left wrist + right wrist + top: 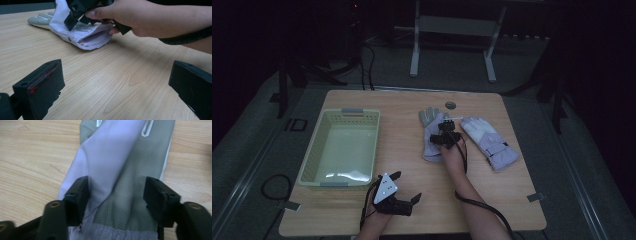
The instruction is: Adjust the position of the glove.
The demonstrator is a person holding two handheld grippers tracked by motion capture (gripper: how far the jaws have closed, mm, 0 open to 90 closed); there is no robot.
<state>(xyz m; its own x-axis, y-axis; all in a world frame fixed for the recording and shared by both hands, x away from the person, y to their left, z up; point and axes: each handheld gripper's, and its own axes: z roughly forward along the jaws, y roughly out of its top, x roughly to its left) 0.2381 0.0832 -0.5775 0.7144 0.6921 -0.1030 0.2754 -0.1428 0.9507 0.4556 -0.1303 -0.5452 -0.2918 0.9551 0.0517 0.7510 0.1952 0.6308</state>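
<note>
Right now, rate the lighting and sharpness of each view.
High view: dim, surroundings nearly black, faint glare in the basket. Left gripper view: brighter, its near fingers soft, the glove fairly sharp. Right gripper view: evenly lit, glove mesh crisp, its fingers slightly blurred.

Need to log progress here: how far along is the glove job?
Done: nothing, the basket holds no glove. In hand: the right gripper straddles the left glove, not yet pinched. Left: both gloves; the right glove lies untouched, the left gripper is open.

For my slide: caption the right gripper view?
Right gripper straddling a lavender-and-grey glove on the wooden table.
</note>
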